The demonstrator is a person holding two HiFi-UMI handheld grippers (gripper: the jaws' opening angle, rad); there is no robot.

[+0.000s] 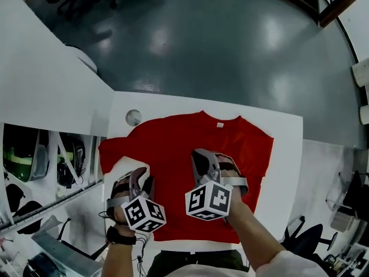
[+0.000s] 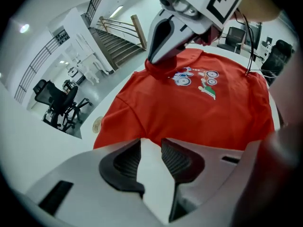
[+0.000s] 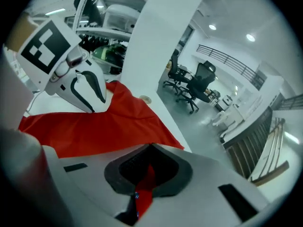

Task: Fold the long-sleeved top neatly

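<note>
white table [image 1: 285, 137]: red long-sleeved top [image 1: 173, 143] laid out; right gripper [image 3: 146, 171] clenched on its fabric; left gripper [image 2: 150, 161] jaws apart, empty.

light: bright and even, from ceiling lamps [image 3: 212, 27]
glare: soft pale patches on the floor [image 1: 277, 33]
edges: heavy fisheye bend, dark corners in the 2 gripper views
blur: closest bits kinda soft

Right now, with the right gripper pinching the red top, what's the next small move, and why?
Probably ease the left gripper forward onto the near edge of the red top and close it there. Its jaws stand apart over bare white table, just short of the fabric, while the right gripper is shut on a fold.
</note>
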